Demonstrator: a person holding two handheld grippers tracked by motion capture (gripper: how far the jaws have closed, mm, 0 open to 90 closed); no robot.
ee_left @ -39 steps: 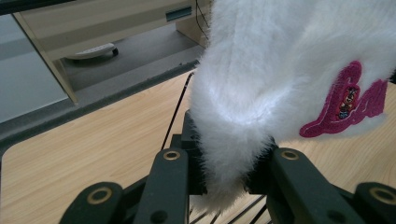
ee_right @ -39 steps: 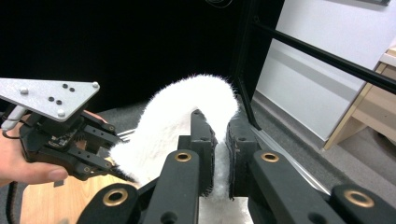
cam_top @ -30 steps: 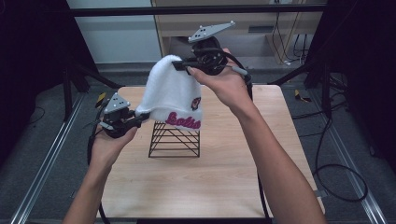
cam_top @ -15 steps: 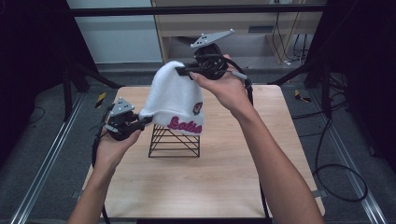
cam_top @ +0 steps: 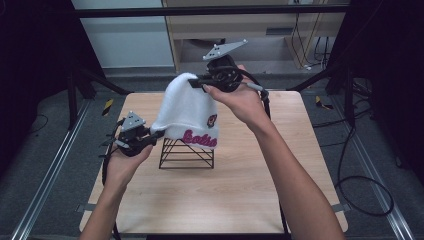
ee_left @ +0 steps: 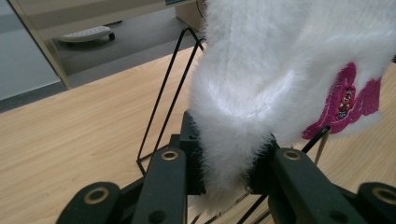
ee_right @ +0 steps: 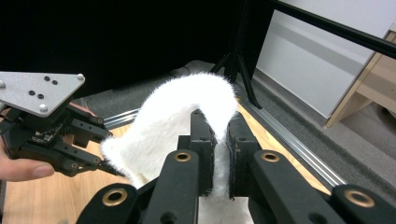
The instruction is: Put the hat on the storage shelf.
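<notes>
Jaws of both grippers — left gripper (cam_top: 150, 135), right gripper (cam_top: 196, 80) — clamp the white hat (cam_top: 190, 112); uneven lowering may snag it on the wire rack (cam_top: 186, 155)

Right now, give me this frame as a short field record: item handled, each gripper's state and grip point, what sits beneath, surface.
item: white fuzzy beanie with pink lettering
left gripper: shut on the beanie's lower edge
right gripper: shut on the beanie's top
beanie position: held stretched between both grippers, above the stand
beneath: black wire stand, upright on the table
surface: light wooden table
contact of beanie with stand: cannot tell
</notes>
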